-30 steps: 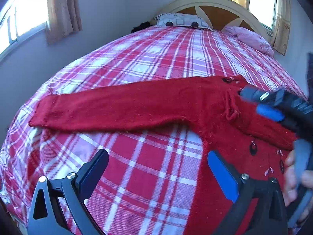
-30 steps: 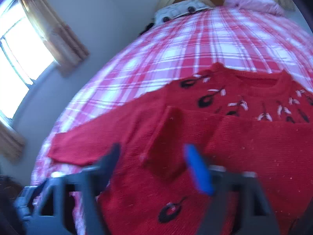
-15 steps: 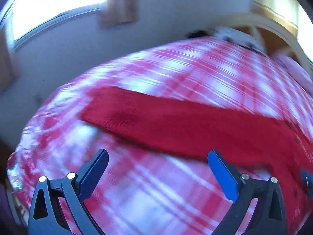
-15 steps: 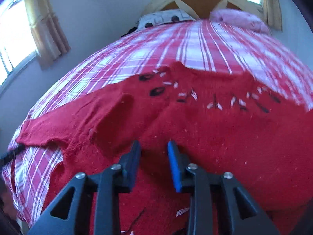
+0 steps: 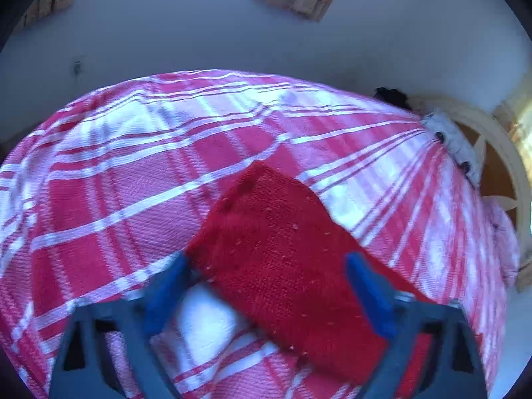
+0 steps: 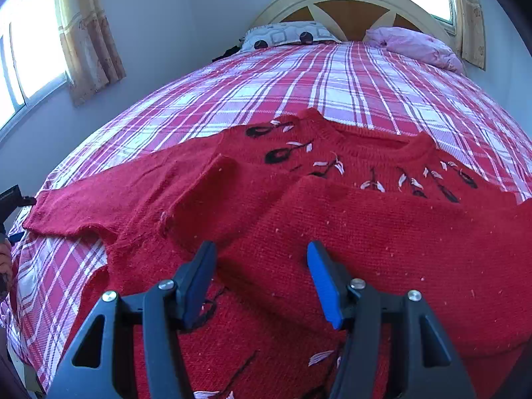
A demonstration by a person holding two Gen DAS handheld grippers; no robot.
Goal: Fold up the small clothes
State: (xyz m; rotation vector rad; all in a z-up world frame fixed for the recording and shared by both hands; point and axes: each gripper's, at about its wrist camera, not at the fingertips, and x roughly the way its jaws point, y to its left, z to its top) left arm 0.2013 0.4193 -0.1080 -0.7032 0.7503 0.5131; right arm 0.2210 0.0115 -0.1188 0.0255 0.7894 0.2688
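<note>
A red knitted sweater (image 6: 349, 232) lies spread on the plaid bedspread (image 6: 299, 83), one sleeve folded across its chest. My left gripper (image 5: 266, 286) straddles the cuff of the outstretched sleeve (image 5: 282, 249); its jaws have just been closing, pads not yet pressing. My right gripper (image 6: 262, 279) hovers over the folded sleeve, jaws parted, having just widened slightly, gripping nothing.

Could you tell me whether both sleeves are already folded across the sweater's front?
No: one sleeve lies across the sweater, the other sleeve stretches out flat.
</note>
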